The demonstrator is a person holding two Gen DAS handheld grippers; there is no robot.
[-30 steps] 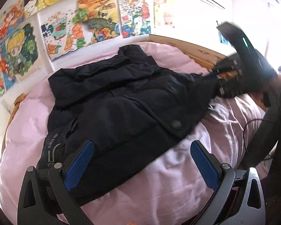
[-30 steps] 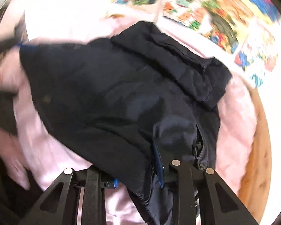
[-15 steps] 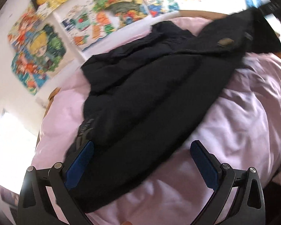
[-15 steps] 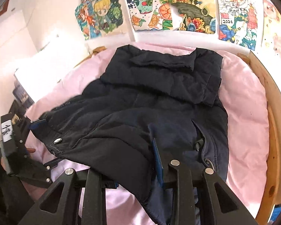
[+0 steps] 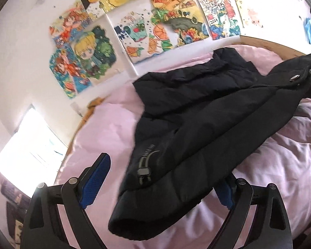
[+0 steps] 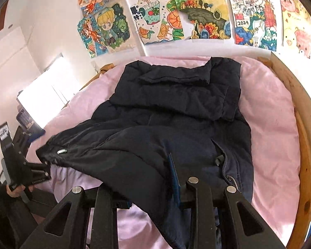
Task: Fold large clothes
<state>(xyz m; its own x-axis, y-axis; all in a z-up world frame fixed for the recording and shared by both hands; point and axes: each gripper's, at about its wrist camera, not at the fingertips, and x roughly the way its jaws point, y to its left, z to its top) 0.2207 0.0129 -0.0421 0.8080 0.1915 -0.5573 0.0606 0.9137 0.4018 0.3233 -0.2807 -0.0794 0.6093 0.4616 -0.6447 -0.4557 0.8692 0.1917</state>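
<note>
Hiding most of the right gripper's fingers under dark fabric, with only a thin blue pad edge showing; also covering the left gripper's right-hand pad behind a drooping hem. Blurring slightly along the near edge of the garment in the left wrist view, and cutting off the upper corner at the frame's right border.

Lying spread across a pink duvet on a bed: a black puffer jacket, collar end toward the wall, sleeve folded across the chest. Pinching a fold of the jacket's near hem between the right gripper's fingers pressed together on it. Draping the lower hem, with its cord toggle, between the left gripper's widely spread fingers, left blue pad standing apart from the cloth. Rising at the right of the left wrist view, a lifted front edge with a metal snap.

Curving along the right side, a wooden bed frame. Covering the white wall behind, colourful cartoon posters. Glaring at the left, a bright window
</note>
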